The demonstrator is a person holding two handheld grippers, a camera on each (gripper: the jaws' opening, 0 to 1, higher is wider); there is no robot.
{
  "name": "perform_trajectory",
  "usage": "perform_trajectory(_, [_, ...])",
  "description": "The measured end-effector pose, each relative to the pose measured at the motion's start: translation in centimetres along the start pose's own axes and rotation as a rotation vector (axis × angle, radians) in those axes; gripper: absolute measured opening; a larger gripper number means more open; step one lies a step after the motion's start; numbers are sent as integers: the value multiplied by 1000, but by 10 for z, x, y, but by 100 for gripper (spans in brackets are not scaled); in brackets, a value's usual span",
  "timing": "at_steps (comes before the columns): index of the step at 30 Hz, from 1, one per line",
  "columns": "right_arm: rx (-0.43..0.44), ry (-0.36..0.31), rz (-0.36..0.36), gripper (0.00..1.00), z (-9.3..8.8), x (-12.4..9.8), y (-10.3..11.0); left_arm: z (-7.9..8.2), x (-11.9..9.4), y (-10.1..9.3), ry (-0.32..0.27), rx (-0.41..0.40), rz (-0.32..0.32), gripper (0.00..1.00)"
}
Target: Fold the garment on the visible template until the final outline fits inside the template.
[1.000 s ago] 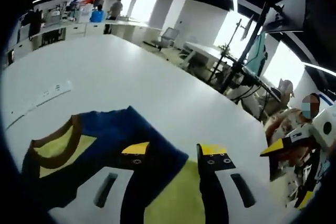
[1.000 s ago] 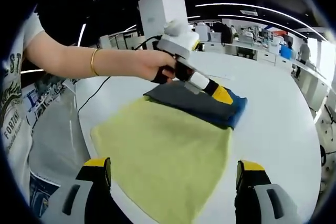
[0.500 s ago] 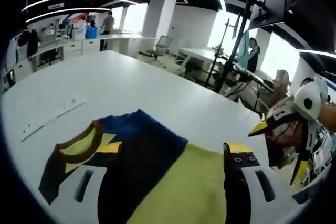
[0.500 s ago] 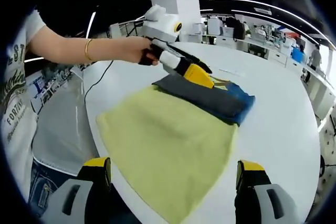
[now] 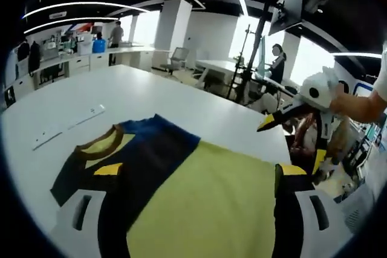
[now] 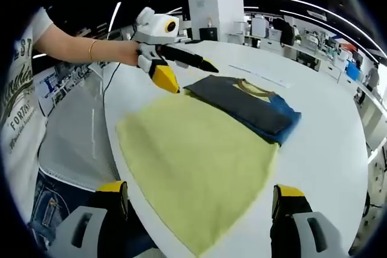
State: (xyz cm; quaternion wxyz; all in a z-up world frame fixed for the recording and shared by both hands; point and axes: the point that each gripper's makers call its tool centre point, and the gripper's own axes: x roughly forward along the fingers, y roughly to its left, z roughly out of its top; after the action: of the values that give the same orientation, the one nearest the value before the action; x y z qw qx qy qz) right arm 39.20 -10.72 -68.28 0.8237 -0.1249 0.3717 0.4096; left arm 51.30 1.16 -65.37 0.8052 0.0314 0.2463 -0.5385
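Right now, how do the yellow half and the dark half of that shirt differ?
The yellow half is plain, wide and nearer the person; the dark half is navy with a blue edge and lies farther off. The dark half carries the brown-trimmed neckline; the yellow half shows none. Both lie flat on the white table.

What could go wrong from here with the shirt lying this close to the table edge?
1. The yellow body of the garment reaches the near edge of the white table; a careless pull could likely drag it off.
2. The left gripper and the right gripper are both open and off the cloth, so nothing pins the folded navy top; it may spring open.
3. No template outline is visible, so fit is hard to judge.
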Motion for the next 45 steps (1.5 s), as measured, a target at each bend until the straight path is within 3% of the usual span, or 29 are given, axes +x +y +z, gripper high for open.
perform_trajectory(3, [-13, 11, 6, 99, -1, 0, 2, -19, -18, -5, 34, 37, 6, 99])
perform_trajectory(8, [-29, 27, 22, 99, -4, 2, 7, -44, -41, -13, 76, 32, 14, 99])
perform_trajectory(19, [-74, 69, 59, 95, -12, 5, 16, -78, -73, -36, 99, -4, 35, 99])
perform_trajectory(24, [-82, 57, 79, 89, -14, 7, 22, -100, -87, -46, 154, 36, 40, 98])
perform_trajectory(28, [-102, 66, 79, 85, -20, 11, 26, -122, -99, -51, 231, 118, 49, 90])
perform_trajectory(33, [-118, 86, 84, 76, -30, 17, 30, -142, -107, -62, 294, 116, 34, 83])
perform_trajectory(45, [-142, 176, 84, 60, -62, 17, 32, -164, -115, -66, 343, 103, 35, 63])
